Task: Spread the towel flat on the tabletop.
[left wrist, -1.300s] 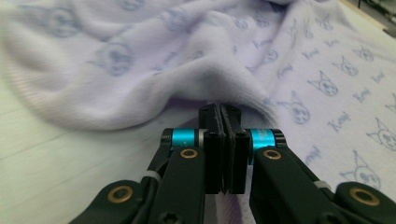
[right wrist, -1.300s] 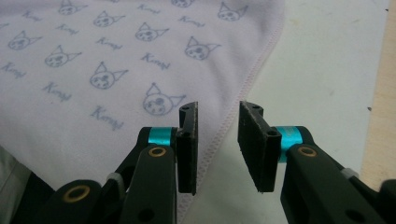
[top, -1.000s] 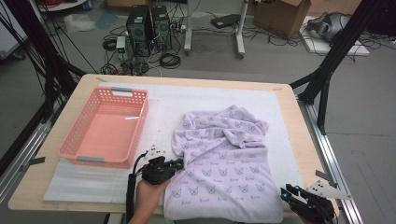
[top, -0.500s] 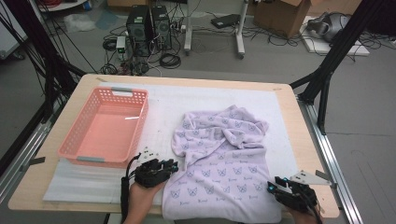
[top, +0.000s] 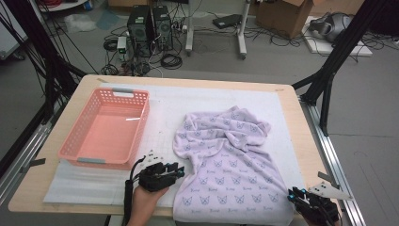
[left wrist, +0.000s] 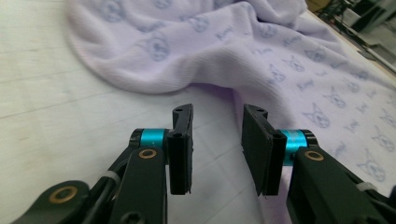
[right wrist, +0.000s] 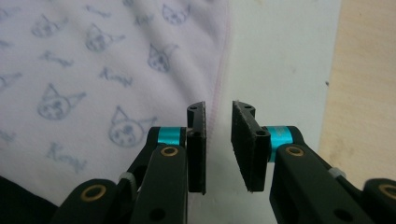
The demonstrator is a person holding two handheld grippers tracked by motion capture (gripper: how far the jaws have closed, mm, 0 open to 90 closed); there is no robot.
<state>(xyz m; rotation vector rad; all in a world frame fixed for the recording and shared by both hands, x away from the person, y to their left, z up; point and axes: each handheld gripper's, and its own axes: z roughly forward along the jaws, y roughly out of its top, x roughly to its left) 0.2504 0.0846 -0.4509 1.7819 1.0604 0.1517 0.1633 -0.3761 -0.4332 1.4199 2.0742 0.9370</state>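
Note:
A lilac blanket (top: 226, 160) with cat prints lies rumpled on the white mat, its near edge at the table front. My left gripper (top: 176, 170) rests on the mat by the blanket's left edge. In the left gripper view its jaws (left wrist: 217, 112) have just been opening and stand apart with nothing between them, a blanket fold (left wrist: 210, 51) just ahead. My right gripper (top: 295, 194) is at the blanket's near right corner. In the right gripper view its jaws (right wrist: 219, 107) have just been closing, with the pink hem (right wrist: 215, 100) in the gap, unpinched.
An empty pink plastic basket (top: 106, 127) stands on the left of the white mat (top: 164, 108). The wooden table edge (top: 310, 141) runs close to the right of the blanket. Computers, cables and black stand legs crowd the floor beyond the table.
The left jaws have parted and drawn slightly off the blanket's edge. The right gripper moved in toward the blanket corner, then backed a little toward the table's corner.

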